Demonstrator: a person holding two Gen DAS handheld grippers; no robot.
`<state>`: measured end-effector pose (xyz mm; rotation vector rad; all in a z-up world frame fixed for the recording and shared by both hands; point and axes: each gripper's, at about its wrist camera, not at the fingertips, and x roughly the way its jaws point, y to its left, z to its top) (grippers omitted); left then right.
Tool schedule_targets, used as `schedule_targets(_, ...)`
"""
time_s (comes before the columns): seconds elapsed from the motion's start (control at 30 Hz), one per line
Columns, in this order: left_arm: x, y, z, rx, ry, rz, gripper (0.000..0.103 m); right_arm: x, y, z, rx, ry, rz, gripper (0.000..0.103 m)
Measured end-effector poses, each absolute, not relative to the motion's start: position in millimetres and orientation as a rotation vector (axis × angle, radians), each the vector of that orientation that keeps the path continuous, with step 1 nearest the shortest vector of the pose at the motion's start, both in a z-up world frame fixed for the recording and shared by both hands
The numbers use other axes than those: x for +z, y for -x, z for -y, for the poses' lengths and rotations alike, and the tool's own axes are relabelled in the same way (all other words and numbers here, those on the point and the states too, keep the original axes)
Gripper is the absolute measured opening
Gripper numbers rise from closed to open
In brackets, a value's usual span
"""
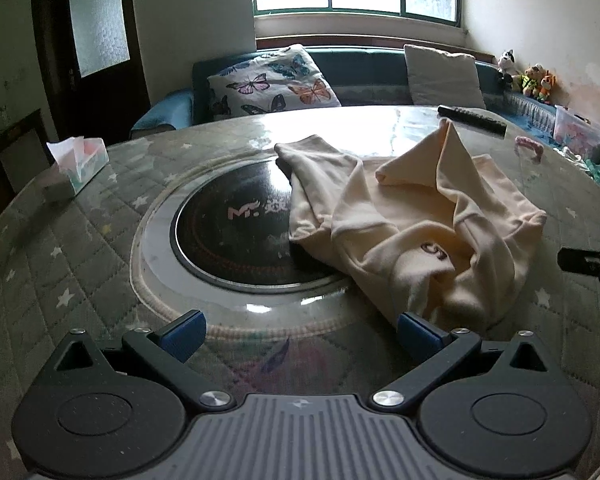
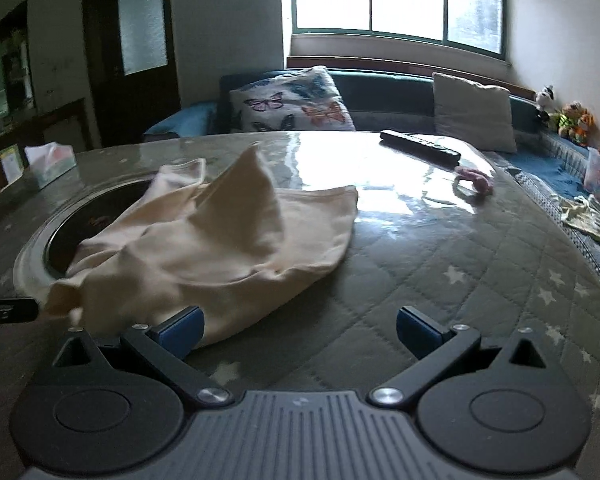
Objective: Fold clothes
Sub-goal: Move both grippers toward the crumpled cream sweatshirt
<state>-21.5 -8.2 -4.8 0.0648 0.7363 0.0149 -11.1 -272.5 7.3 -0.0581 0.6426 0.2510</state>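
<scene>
Left gripper (image 1: 300,330) and right gripper (image 2: 300,330) both gaping wide, gripping nothing, angling down over table (image 1: 60,264), crumpled cream garment (image 1: 420,216) lying between, partly covering black hotplate (image 1: 236,232), tissue box (image 1: 80,160) and remote (image 1: 472,119) sitting well apart.

Cream garment (image 1: 420,216); grey star-patterned quilted table cover (image 1: 60,264).

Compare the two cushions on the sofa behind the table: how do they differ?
The butterfly cushion is printed with coloured butterflies; the plain cushion is an unpatterned off-white. The butterfly cushion sits toward the left of the sofa, the plain cushion further right, nearer the stuffed toys. Both lean against the backrest.
</scene>
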Motion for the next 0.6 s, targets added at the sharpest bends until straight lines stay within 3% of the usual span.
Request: schedule_targets(0.6, -14, 36, 17, 0.005, -0.101, -0.792, 0.103, 8, 39, 255, 0.333, 0.099, -0.685, 0.103)
